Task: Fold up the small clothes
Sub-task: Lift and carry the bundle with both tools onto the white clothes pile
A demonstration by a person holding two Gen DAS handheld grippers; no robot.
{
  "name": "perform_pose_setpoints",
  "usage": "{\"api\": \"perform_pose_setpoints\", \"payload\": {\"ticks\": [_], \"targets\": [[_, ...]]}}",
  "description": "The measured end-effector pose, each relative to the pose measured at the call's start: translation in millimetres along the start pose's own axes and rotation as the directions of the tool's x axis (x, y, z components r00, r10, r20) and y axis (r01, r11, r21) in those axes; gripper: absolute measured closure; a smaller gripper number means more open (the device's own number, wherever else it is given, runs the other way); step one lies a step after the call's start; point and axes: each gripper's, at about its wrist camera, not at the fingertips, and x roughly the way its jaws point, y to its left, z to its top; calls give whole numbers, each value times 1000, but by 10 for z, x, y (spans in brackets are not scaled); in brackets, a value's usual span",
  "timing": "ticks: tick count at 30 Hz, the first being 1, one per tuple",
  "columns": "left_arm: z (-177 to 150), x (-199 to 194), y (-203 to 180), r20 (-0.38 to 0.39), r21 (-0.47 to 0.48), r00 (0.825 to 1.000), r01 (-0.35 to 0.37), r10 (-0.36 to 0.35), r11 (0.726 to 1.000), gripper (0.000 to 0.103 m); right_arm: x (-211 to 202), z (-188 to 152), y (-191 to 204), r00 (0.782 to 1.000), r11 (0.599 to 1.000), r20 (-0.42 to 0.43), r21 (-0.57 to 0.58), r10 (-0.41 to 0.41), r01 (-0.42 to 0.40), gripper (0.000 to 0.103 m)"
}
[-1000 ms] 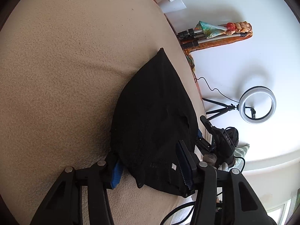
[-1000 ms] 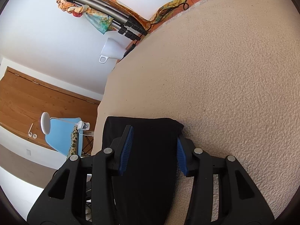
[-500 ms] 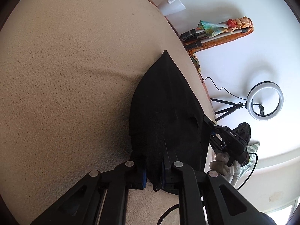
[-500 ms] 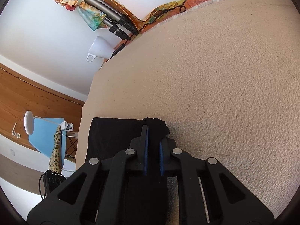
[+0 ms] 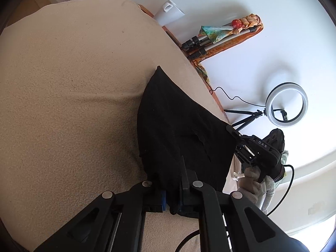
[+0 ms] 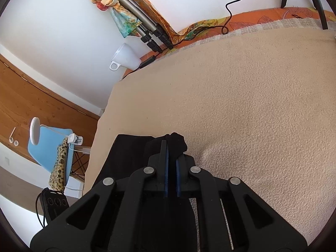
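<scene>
A small black garment (image 5: 178, 130) lies on a beige blanket (image 5: 73, 84), its near edge lifted. My left gripper (image 5: 172, 197) is shut on the garment's near corner, cloth bunched between the blue pads. In the left wrist view the other gripper (image 5: 252, 147) pinches the garment's right corner, held by a gloved hand (image 5: 256, 182). Seen from the right wrist, my right gripper (image 6: 171, 163) is shut on a bunched corner of the black garment (image 6: 130, 153), which pokes out past the fingertips. The rest of the cloth hangs down to the left under the gripper.
A white ring light on a tripod (image 5: 286, 105) stands at the bed's far side with its cable. Folded tripods wrapped in a patterned scarf (image 6: 134, 14) and a white cup (image 6: 126, 57) lie by the wall. A blue chair (image 6: 50, 145) stands beside the bed.
Both grippers closed on the garment's corners, from wide open to pinched. Both have since lifted, raising the near edge of the cloth off the blanket.
</scene>
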Motion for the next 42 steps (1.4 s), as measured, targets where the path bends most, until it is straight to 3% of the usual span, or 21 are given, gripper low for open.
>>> {"api": "perform_pose_setpoints", "payload": {"ticks": [19, 34, 42], "targets": [[-108, 134, -664, -36, 130, 996, 83, -79, 988, 99, -620, 48, 233, 998, 999, 62, -46, -1, 4, 97], [-272, 625, -1495, -117, 261, 984, 160, -134, 952, 99, -1689, 186, -151, 980, 998, 194, -35, -41, 49, 97], [-416, 1055, -2043, -164, 331, 973, 211, -164, 920, 99, -2327, 309, -505, 956, 997, 280, 6, -82, 83, 97]]}}
